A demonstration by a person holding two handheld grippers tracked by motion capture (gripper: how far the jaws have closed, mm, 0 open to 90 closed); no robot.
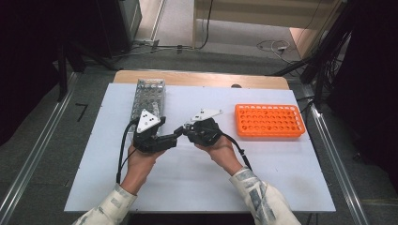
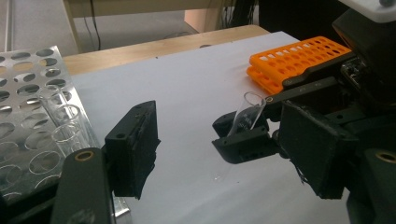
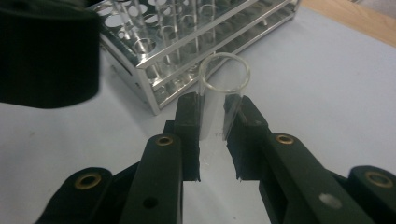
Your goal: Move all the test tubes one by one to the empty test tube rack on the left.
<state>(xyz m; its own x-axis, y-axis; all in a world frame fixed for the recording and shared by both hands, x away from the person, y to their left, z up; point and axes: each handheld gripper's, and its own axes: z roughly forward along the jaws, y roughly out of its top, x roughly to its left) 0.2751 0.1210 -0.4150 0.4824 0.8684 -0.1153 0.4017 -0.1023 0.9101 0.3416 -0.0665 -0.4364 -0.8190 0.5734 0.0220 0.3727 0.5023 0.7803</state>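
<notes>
done: right tongs (image 3: 211,119) pinching a glass tube (image 3: 219,93) | now: left tongs (image 2: 224,144) spread, facing it | left: handover, then orange rack (image 1: 268,120), I judge

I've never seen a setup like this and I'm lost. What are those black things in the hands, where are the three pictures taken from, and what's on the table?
A person sits at a table covered by a white sheet and holds a hand-operated pair of tongs in each hand. The high view looks down from above: the left tongs and right tongs meet mid-table. The other two pictures come from small cameras riding on each tool, looking along its two black jaws.

On the table stand a metal rack holding clear glass tubes, and an orange plastic rack, whose holes look empty.

The right tongs are closed on a clear glass test tube, open mouth towards the camera. The left tongs are open, their jaws either side of that tube without touching it; this looks like a handover.
</notes>
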